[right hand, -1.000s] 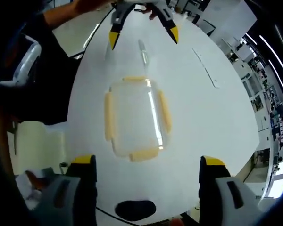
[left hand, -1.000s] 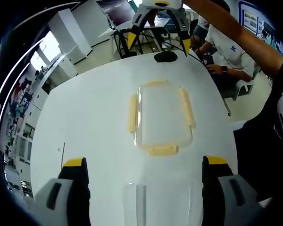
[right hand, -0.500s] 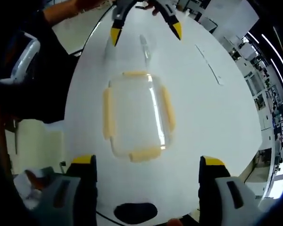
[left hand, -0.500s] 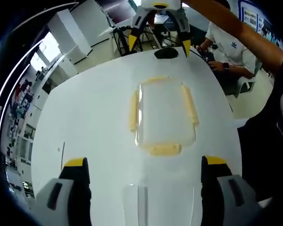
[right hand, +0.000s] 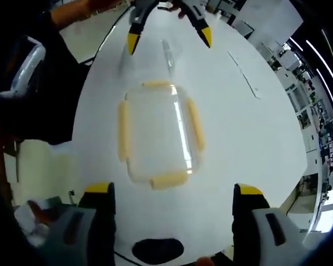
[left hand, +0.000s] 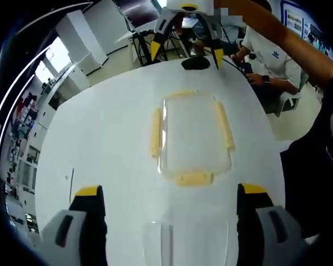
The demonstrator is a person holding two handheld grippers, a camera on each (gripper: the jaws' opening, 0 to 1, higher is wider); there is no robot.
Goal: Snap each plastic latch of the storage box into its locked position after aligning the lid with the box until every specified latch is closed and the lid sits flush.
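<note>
The left gripper (left hand: 169,213) has its jaws spread wide and holds nothing; the right gripper (right hand: 169,210) is the same. The lid (left hand: 192,138), clear with four pale yellow latches (left hand: 193,178), lies flat on the white table (left hand: 100,133) just ahead of both tools, between them. The clear box (left hand: 186,244) stands close under the left gripper, apart from the lid. Compared with one second ago the lid sits a little nearer the middle of each view, so both hands seem only to have shifted slightly. I judge the lid is not yet on the box, and no latch is closed.
</note>
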